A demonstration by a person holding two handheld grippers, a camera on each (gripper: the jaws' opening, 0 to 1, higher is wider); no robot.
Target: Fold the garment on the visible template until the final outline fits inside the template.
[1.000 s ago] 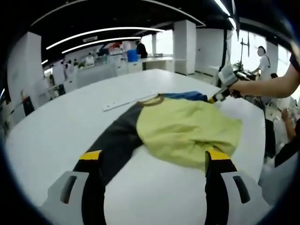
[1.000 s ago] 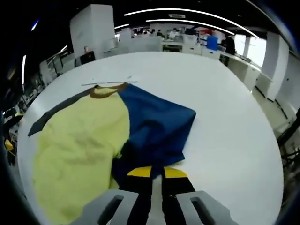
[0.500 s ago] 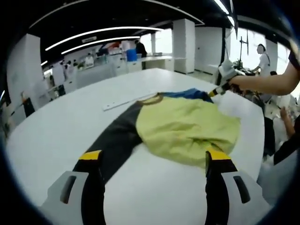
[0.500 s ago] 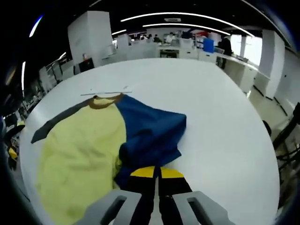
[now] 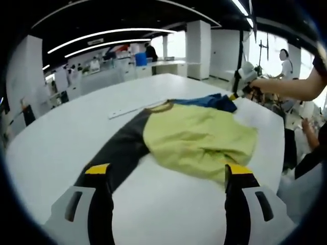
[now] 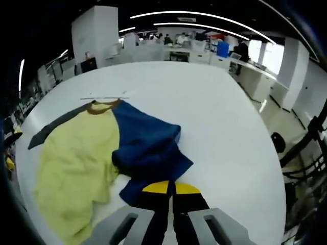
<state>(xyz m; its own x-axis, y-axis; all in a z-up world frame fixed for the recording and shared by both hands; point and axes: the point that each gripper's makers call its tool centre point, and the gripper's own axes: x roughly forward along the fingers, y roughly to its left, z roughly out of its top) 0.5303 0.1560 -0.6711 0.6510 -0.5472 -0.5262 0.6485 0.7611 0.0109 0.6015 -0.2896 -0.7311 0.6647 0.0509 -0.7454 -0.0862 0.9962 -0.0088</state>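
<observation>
A yellow, blue and dark grey garment is lying on a white table. The right gripper is pinching its blue sleeve, apparently lifting it. The left gripper is hovering spread apart.

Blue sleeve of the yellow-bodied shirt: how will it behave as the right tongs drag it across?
Likely floppy: the blue fabric sleeve bunches into folds ahead of the right tongs. Probably light, sliding easily on the smooth white table. The yellow shirt body may wrinkle along.
</observation>
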